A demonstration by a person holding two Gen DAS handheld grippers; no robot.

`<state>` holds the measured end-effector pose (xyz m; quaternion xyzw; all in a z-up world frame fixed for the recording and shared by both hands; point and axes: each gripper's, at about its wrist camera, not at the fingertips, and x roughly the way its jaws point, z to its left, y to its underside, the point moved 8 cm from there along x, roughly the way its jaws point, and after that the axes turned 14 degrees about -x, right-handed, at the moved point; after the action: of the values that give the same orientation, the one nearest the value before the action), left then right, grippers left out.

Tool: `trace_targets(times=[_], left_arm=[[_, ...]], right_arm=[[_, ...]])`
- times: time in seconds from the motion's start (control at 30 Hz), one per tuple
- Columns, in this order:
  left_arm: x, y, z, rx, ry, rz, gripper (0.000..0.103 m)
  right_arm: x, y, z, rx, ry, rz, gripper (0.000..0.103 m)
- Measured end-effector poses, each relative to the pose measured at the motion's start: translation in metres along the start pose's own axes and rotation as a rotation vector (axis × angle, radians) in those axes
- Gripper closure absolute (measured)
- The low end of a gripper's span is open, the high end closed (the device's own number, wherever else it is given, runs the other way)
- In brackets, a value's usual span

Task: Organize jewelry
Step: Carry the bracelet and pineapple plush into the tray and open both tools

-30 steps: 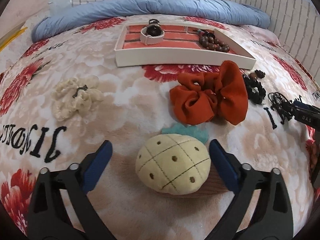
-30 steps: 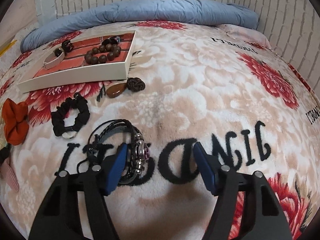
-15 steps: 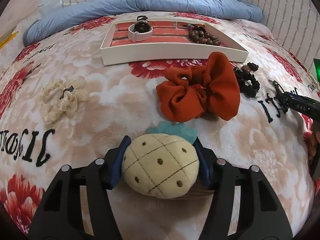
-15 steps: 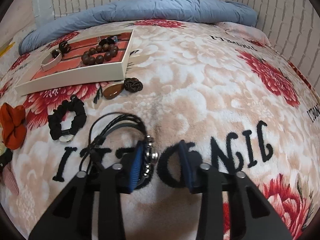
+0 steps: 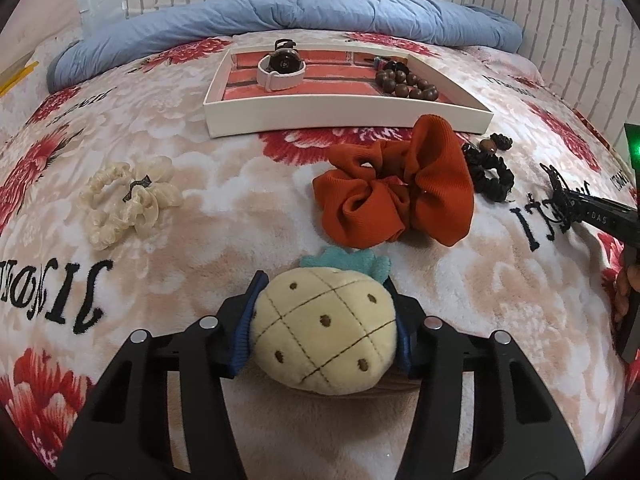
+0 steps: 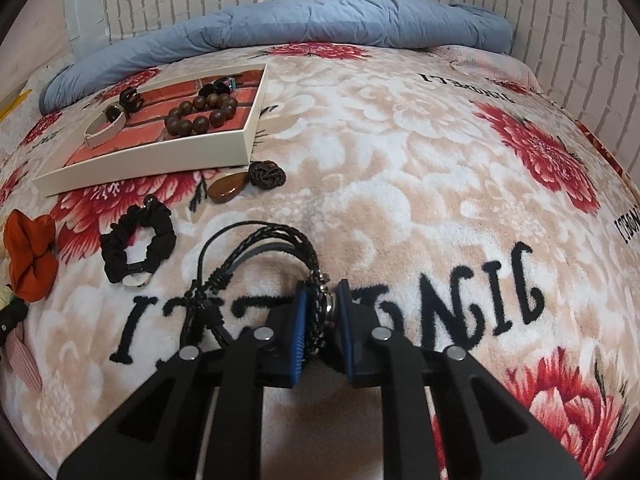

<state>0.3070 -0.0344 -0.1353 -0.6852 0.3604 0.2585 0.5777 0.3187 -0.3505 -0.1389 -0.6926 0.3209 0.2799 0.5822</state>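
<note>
- While the jaws are closing, the plush pineapple [image 5: 326, 334] is clamped by the left gripper [image 5: 324, 332].
- The black braided bracelet [image 6: 260, 248] is pinched between the closing right gripper [image 6: 322, 320] fingers [image 6: 299, 332].
- Both lie on the bed [image 6: 400, 160].

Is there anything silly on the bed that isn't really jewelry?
Yes. The plush pineapple between the closing jaws of the left gripper is a soft toy, odd among the scrunchies and bracelets. The orange scrunchie also lies bunched and folded on the blanket, not in the tray.
</note>
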Motion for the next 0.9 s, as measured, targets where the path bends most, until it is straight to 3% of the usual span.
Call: trace_targets(times=[0.33, 0.53, 0.73, 0.9], left_arm=[[-0.017, -0.004, -0.001, 0.01, 0.009, -0.048, 0.051], [-0.042, -0.024, 0.003, -0.003, 0.006, -0.112, 0.051], [-0.07, -0.071, 0.008, -0.037, -0.007, -0.207, 0.051], [-0.082, -0.132, 0.004, -0.06, -0.01, -0.302, 0.051]], right_arm=[[-0.018, -0.008, 0.008, -0.051, 0.018, -0.051, 0.087], [-0.041, -0.024, 0.014, -0.07, 0.012, -0.104, 0.087], [-0.055, -0.053, 0.014, -0.066, 0.001, -0.155, 0.087], [-0.057, -0.098, 0.019, -0.069, -0.013, -0.2, 0.087]])
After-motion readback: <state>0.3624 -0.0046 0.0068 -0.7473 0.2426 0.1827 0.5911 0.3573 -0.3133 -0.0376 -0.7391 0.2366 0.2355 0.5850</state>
